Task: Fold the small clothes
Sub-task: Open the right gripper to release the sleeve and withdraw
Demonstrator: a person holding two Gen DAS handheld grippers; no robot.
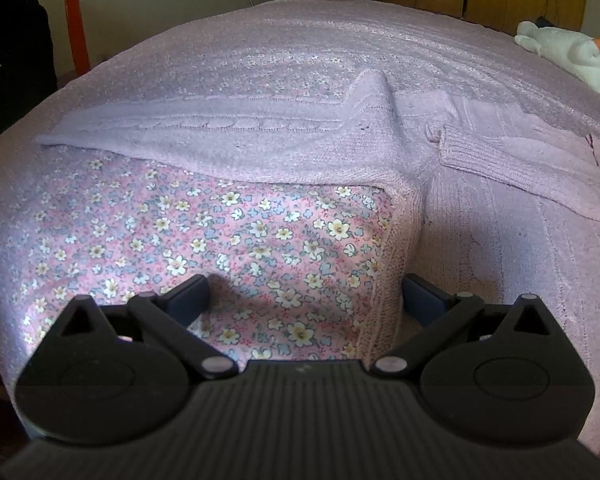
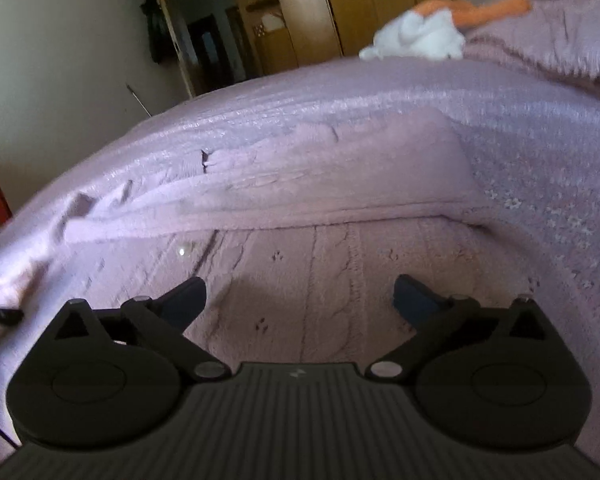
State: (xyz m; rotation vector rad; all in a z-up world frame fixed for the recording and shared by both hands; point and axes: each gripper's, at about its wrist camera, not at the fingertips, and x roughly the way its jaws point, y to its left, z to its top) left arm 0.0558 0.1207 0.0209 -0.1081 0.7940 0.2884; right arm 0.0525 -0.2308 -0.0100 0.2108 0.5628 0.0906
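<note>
A small lilac knitted cardigan [image 1: 284, 148] with a pink floral lining [image 1: 228, 240] lies on the bed. Its front panel is turned back, so the lining shows, and a ribbed sleeve cuff [image 1: 472, 152] lies across it at the right. My left gripper [image 1: 306, 296] is open, low over the lining, its right finger by the knitted edge band. In the right wrist view the same cardigan [image 2: 340, 272] fills the foreground, with a sleeve [image 2: 320, 184] folded across it. My right gripper [image 2: 300, 296] is open just above the cable-knit fabric, holding nothing.
The bed has a lilac knitted bedspread [image 1: 300, 40]. A white and orange soft toy [image 1: 568, 52] lies at the far right of the bed, also seen in the right wrist view [image 2: 432, 32]. Wooden wardrobes [image 2: 380, 0] stand behind, and a red post [image 1: 76, 16] stands left.
</note>
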